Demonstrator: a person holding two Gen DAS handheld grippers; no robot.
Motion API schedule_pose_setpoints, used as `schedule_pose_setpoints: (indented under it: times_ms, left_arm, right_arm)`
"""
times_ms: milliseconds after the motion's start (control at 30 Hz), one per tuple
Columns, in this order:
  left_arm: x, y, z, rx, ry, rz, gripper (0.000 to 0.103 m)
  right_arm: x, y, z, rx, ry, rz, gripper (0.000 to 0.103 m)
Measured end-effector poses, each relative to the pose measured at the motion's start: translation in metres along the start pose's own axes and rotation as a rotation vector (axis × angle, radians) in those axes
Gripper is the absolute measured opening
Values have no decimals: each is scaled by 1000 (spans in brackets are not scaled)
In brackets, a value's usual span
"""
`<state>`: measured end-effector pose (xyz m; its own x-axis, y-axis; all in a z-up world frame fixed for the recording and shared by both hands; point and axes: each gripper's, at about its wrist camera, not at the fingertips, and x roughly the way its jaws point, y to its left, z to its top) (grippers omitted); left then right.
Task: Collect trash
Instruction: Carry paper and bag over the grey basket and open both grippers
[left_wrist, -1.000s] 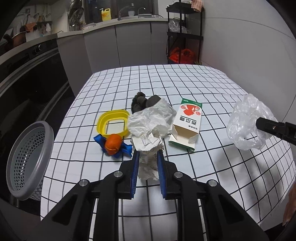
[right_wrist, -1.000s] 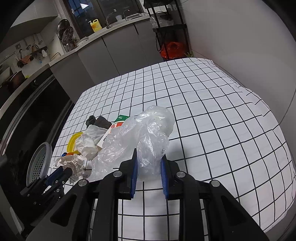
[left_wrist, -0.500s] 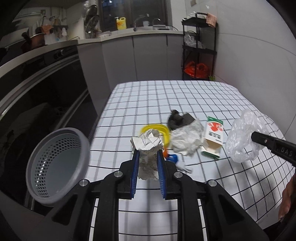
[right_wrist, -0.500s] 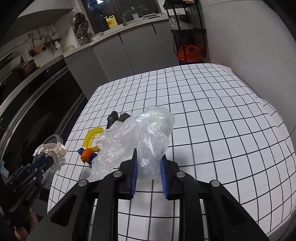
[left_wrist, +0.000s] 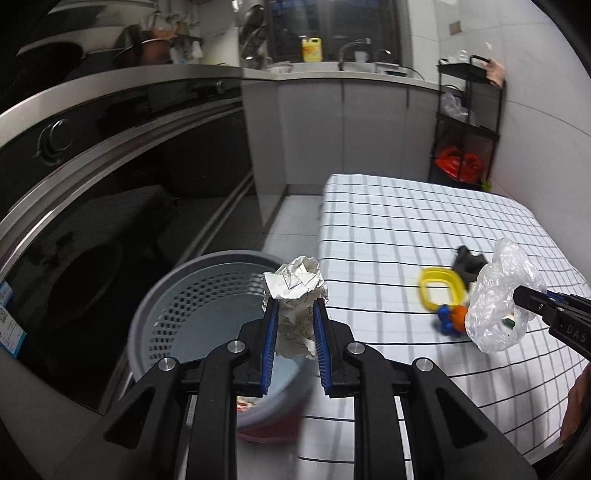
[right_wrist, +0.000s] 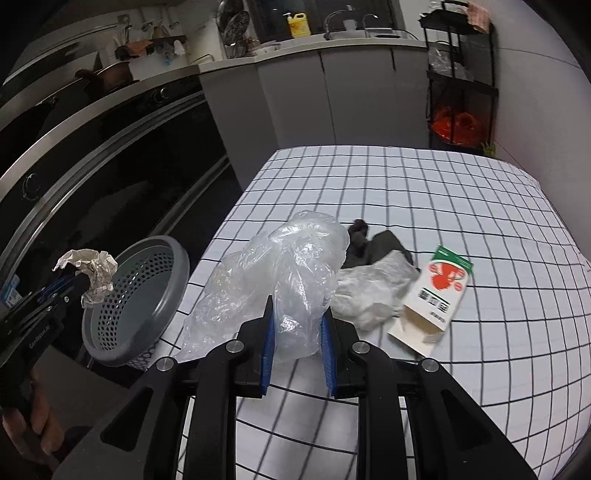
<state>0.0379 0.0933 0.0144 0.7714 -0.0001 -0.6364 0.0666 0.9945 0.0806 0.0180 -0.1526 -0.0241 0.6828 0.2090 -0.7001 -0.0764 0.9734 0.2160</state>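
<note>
Fingers of the left gripper (left_wrist: 294, 314) are clamped on a crumpled paper wad (left_wrist: 295, 291), which sticks up past the tips, with the grey perforated basket (left_wrist: 192, 295) right below and just beyond them. Right gripper (right_wrist: 297, 325) is pinched on a clear plastic bag (right_wrist: 291, 266) that billows out ahead and left of its fingers. Beyond those tips, on the checked tablecloth (right_wrist: 424, 192), sit a white wad (right_wrist: 369, 291), a dark scrap (right_wrist: 373, 243) and, off right, a small carton (right_wrist: 436, 295).
</note>
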Motion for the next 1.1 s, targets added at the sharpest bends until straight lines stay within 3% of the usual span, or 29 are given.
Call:
schedule_pose_setpoints:
  times_ms: [267,500,733,1100]
  left_arm:
    - [25,74,-7,-85,14,84,20]
    - [57,114,-15,-178,63,105,20]
    - [81,120,-21,-231,109,79,20]
    - [95,124,-25,-248,136,79,21]
  right_arm:
    - [58,96,20,-110,49,121,21]
    - [105,157,22,-210,102,153,21]
    - [134,185,21,-259,136,144,21]
    - [158,186,24,-271,169,128,21]
